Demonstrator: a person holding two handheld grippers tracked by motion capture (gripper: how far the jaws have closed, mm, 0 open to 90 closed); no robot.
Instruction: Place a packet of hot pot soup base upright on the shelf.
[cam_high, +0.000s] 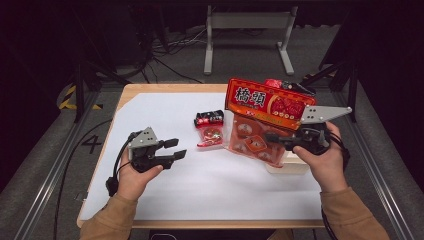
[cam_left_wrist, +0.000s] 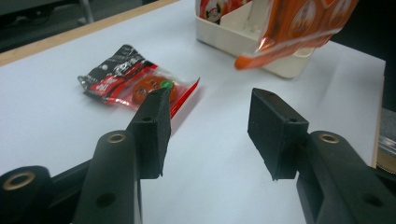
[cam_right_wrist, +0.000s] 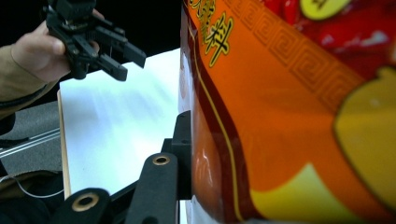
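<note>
A large orange-red snack bag (cam_high: 265, 107) with white characters hangs upright at the right of the table, and my right gripper (cam_high: 272, 137) is shut on its lower part. In the right gripper view one black pad (cam_right_wrist: 183, 154) presses on the bag (cam_right_wrist: 289, 116), which hides the other jaw. A small red and black candy packet (cam_high: 210, 127) lies flat on the white sheet (cam_high: 165, 107) left of the bag. My left gripper (cam_high: 176, 148) hovers low over the sheet at the left, open and empty. Its jaws point toward the packet (cam_left_wrist: 133, 79), which lies a little beyond them.
A cream tray (cam_high: 287, 167) stands under and behind the hanging bag, near the table's right edge; the left gripper view shows its rim (cam_left_wrist: 285, 65) with something printed inside. The wooden table edge (cam_high: 170, 87) borders the sheet. Beyond the table are dark floor, cables and a metal frame.
</note>
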